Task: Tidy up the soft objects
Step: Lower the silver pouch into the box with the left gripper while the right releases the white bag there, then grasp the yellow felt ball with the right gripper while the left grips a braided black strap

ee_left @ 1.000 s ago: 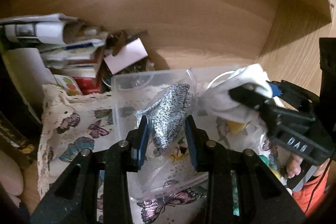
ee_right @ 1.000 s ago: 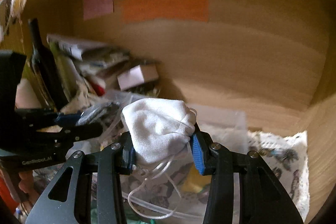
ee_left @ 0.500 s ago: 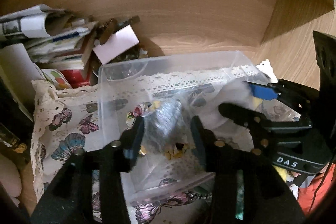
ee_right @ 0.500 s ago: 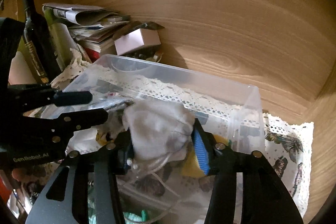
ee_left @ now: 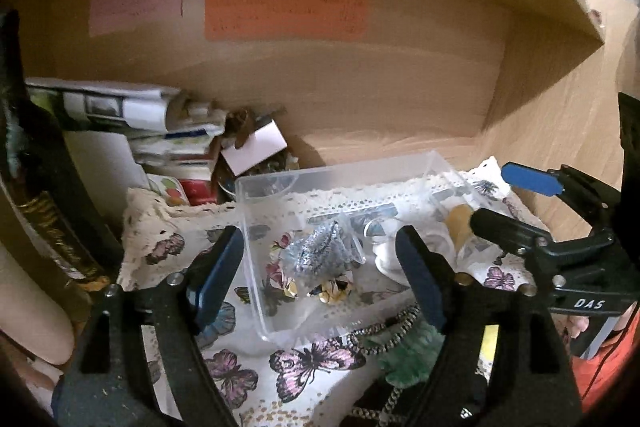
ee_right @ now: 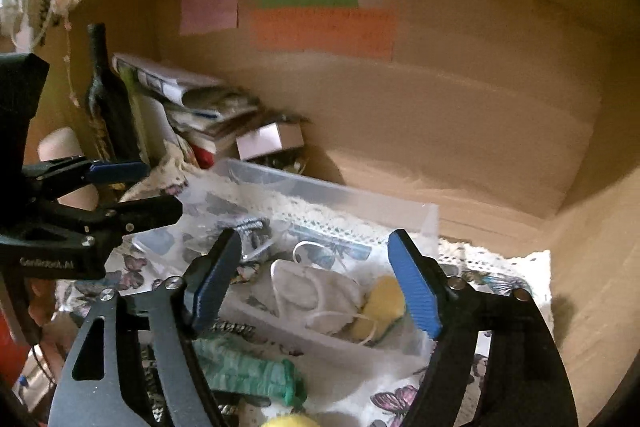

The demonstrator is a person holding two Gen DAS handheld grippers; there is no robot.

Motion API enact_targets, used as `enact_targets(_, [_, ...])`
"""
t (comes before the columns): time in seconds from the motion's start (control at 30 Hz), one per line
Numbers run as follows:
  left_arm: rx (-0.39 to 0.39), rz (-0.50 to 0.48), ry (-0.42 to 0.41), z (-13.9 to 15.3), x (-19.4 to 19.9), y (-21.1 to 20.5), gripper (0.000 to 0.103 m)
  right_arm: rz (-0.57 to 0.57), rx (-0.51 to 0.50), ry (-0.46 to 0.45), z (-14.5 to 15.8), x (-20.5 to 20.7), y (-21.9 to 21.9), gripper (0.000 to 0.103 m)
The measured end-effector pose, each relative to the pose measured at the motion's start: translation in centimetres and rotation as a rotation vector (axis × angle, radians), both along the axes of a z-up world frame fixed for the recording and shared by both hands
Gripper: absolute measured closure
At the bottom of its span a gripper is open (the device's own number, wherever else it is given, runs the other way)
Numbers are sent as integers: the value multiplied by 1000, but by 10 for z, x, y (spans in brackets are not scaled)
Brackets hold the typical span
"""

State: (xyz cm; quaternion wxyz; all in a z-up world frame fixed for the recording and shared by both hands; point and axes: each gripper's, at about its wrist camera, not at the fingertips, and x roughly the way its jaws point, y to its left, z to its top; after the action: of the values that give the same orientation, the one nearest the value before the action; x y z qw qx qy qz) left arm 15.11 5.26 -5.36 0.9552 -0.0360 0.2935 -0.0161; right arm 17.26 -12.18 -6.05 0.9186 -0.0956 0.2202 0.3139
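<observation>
Both grippers, left (ee_left: pixel 320 267) and right (ee_right: pixel 312 279), hang spread and empty over the clear bin (ee_left: pixel 256 187), where the silver pouch (ee_left: pixel 320 255) and white mask (ee_right: pixel 316 291) lie.

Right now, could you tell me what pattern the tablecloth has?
Butterflies on white tablecloth with a lace edge; clearest in the left wrist view.

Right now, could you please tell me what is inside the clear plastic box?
The box holds a grey bagged item, a white mask and something yellow. The mask partly covers the yellow thing.
</observation>
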Motion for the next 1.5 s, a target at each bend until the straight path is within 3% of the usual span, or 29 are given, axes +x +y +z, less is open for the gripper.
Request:
enact_targets(0.1, [8, 3, -37, 6, -15, -1, 11, -8, 20, -30, 4, -15, -11, 23])
enact_targets(0.2, [16, -8, -44, 5, -23, -6, 7, -19, 45, -44, -1, -25, -21, 22])
enact_targets(0.5, [25, -68, 44, -28, -32, -25, 7, -54, 53, 52, -38, -38, -42, 22])
enact_targets(0.57, [27, -74, 69, -38, -30, -27, 15, -57, 48, 79, -49, -40, -45, 22])
enact_targets(0.63, [18, -93, 107, -47, -28, -28, 30, -62, 39, 99, -59, -43, -47, 22])
enact_targets(0.83, [6, -137, 174, -64, -22, -36, 56, -40, 43, 196, -86, -41, -46, 23])
enact_targets(1.0, [14, -166, 207, -74, -14, -43, 61, -14, 35, 238, -96, -42, -44, 32])
enact_targets(1.27, [20, -199, 244, -86, 2, -56, 63, 17, 22, 293, -110, -40, -40, 58])
enact_targets(1.5, [-2, -197, 255, -89, 6, -55, 89, 12, 58, 283, -108, -42, -48, 60])
